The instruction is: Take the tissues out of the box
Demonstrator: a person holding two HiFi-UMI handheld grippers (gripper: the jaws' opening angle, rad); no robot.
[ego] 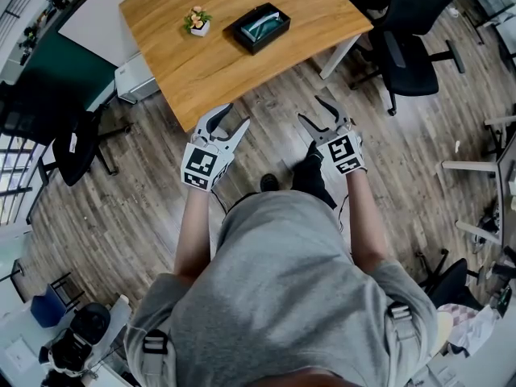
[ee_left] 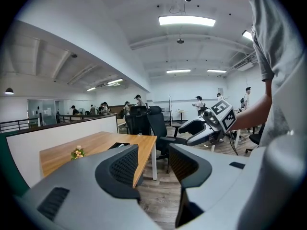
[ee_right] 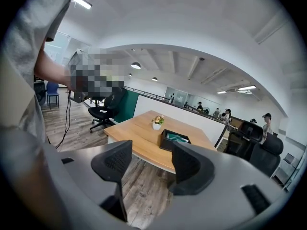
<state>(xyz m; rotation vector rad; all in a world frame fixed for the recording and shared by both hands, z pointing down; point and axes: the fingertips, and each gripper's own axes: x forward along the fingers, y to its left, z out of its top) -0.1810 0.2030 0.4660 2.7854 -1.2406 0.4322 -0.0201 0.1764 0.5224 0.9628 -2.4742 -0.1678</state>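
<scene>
Two grippers are held out before a person in a grey shirt point(ego: 282, 297), over the wood floor point(ego: 270, 139) at mid-frame. The left gripper point(ego: 236, 115) stands wide open with nothing between its jaws. The right gripper point(ego: 310, 109) is likewise spread and empty. Beyond them, at the upper middle, is a wooden table point(ego: 210, 75). On it sits the black tissue box point(ego: 242, 32), well apart from both grippers, with the tissues point(ego: 264, 24) inside and a small flower pot point(ego: 197, 22) near its left. A black office chair point(ego: 407, 51) stands at the upper right.
</scene>
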